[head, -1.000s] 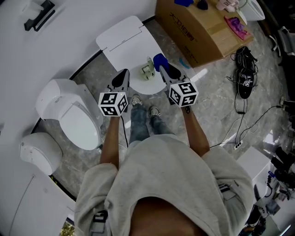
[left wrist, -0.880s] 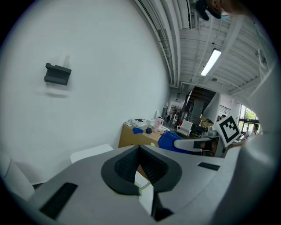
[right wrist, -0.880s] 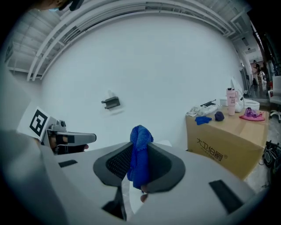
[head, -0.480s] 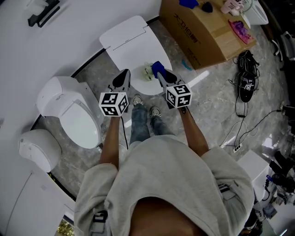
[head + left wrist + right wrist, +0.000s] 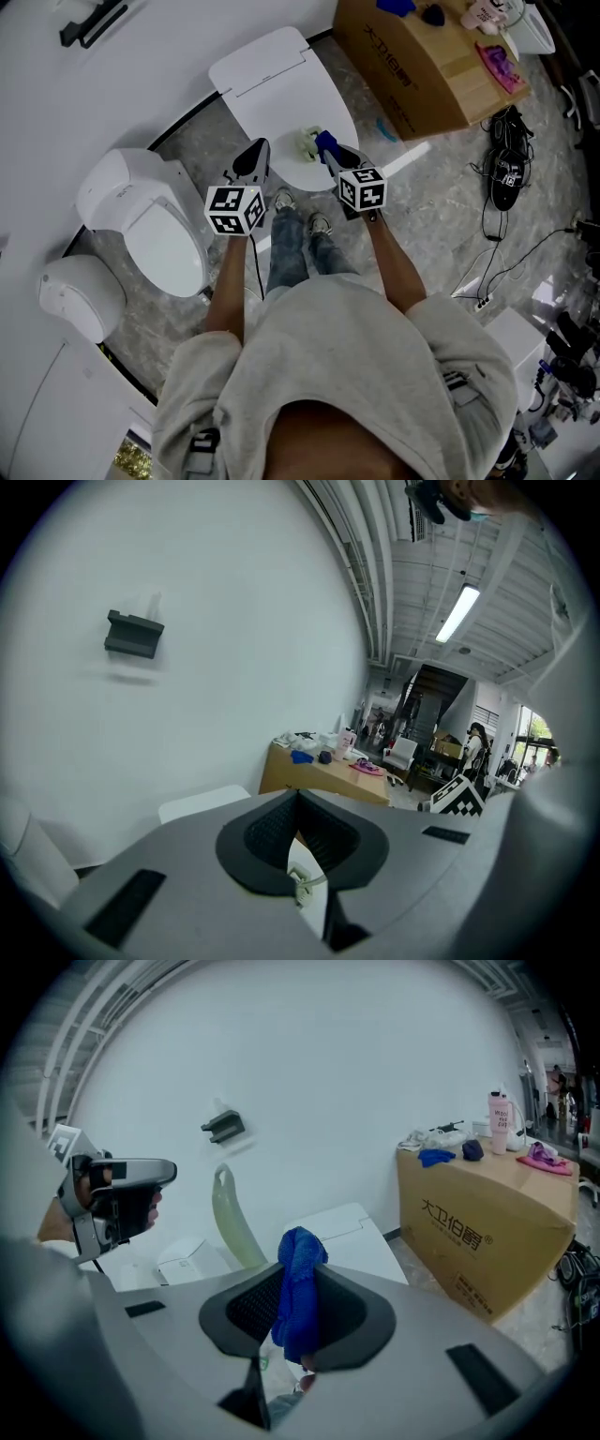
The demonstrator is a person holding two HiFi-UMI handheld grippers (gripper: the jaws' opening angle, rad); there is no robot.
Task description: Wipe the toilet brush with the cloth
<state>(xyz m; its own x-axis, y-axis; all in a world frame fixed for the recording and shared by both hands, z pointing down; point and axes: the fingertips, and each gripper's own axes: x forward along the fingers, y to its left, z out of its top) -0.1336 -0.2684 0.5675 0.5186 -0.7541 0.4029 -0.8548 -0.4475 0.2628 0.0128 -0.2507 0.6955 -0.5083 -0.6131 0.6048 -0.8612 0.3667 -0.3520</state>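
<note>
A pale green-white toilet brush (image 5: 307, 141) stands on the closed white toilet lid (image 5: 272, 84). In the right gripper view its curved handle (image 5: 234, 1222) rises just left of the jaws. My right gripper (image 5: 330, 150) is shut on a blue cloth (image 5: 323, 142), held right beside the brush; I cannot tell whether they touch. The cloth (image 5: 300, 1288) hangs between the dark pads of that gripper (image 5: 302, 1283). My left gripper (image 5: 253, 155) hovers left of the brush with its jaws together and nothing in them (image 5: 298, 799). A bit of the brush (image 5: 302, 885) shows below its jaws.
A second white toilet (image 5: 159, 234) sits to the left, with a round white unit (image 5: 80, 300) nearer me. A cardboard box (image 5: 422, 66) with small items stands at the right. Black shoes and cables (image 5: 502, 159) lie on the marble floor. A black bracket (image 5: 89, 23) hangs on the wall.
My right gripper with the blue cloth has drawn in closer to the brush on the lid. The left gripper has barely moved.
</note>
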